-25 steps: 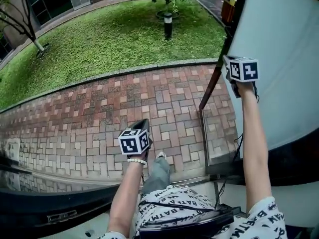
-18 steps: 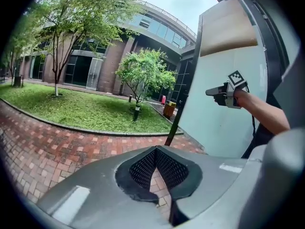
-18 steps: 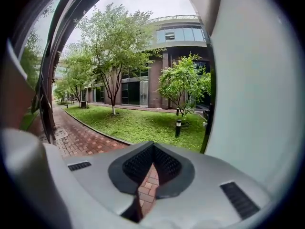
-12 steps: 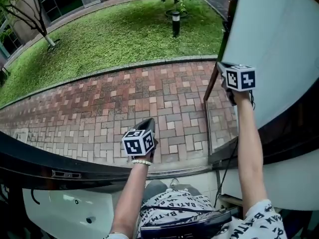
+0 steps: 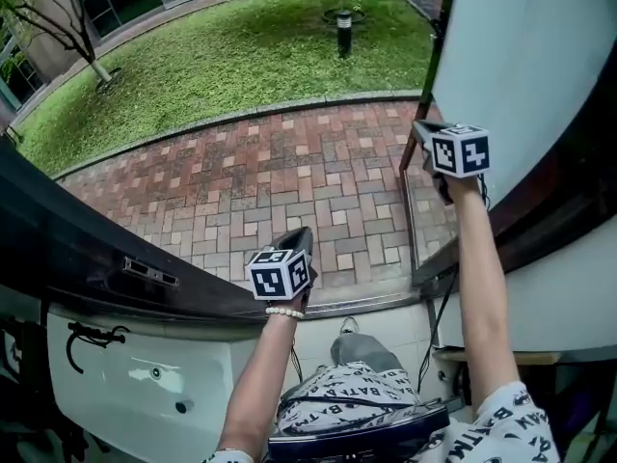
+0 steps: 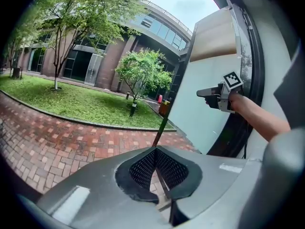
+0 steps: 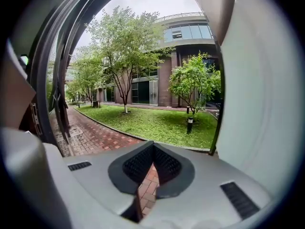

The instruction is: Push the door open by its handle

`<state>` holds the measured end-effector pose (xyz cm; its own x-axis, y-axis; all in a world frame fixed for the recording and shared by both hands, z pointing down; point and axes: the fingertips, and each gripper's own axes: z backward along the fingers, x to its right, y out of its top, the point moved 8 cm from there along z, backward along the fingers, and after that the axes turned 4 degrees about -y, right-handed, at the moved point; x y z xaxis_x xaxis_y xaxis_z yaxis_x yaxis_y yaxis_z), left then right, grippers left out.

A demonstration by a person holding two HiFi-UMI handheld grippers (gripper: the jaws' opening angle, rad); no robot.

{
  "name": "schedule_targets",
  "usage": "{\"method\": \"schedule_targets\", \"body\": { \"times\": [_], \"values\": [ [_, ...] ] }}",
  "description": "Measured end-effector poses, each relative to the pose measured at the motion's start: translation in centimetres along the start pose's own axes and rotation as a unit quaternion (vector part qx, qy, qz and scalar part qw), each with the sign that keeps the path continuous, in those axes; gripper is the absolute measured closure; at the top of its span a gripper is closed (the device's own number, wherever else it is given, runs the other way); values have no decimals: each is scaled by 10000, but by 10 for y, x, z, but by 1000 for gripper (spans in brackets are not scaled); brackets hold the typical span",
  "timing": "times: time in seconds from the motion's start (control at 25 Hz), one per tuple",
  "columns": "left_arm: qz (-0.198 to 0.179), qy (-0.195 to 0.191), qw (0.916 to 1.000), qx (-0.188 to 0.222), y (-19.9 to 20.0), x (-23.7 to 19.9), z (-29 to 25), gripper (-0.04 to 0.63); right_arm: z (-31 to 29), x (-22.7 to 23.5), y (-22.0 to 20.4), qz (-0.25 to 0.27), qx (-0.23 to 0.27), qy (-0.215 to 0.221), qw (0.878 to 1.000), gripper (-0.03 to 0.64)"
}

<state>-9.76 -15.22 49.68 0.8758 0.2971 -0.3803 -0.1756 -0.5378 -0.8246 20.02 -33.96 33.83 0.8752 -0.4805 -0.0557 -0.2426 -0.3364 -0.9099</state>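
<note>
The open door [image 5: 525, 56], a pale frosted panel with a dark edge, stands at the right of the head view and also fills the right side of the right gripper view [image 7: 259, 94]. No handle shows on it. My right gripper [image 5: 421, 135] is held up beside the door's dark edge, shut and empty; whether it touches the door I cannot tell. My left gripper [image 5: 301, 241] hangs lower, over the brick paving, shut with nothing in it. The right gripper [image 6: 202, 92] also shows in the left gripper view, pointing left in front of the pale panel.
A dark frame with a small metal plate [image 5: 149, 271] crosses the lower left, with a white panel [image 5: 135, 374] and a black hook [image 5: 92, 334] below it. Outside lie brick paving [image 5: 270, 181], a lawn [image 5: 222, 56], a bollard light [image 5: 344, 29] and trees.
In the head view the dark frame at the lower left has risen and the white panel has appeared under it. The person's leg has drawn back inside the threshold. Both grippers stay shut and have barely moved.
</note>
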Motion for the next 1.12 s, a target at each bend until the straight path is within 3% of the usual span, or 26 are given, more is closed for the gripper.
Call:
{"method": "schedule_targets", "body": {
  "times": [0.44,0.76,1.12],
  "values": [
    [144,-171,9997,-49,-75,27,107,609,105,-100,-60,-4,-192,131,9997,604],
    [178,-193,9996,40,-111,55,156,608,154,-134,-104,6,-369,161,9992,604],
    [91,-137,9997,185,-184,140,215,609,268,-152,-188,-177,-294,497,9982,604]
  ]
}}
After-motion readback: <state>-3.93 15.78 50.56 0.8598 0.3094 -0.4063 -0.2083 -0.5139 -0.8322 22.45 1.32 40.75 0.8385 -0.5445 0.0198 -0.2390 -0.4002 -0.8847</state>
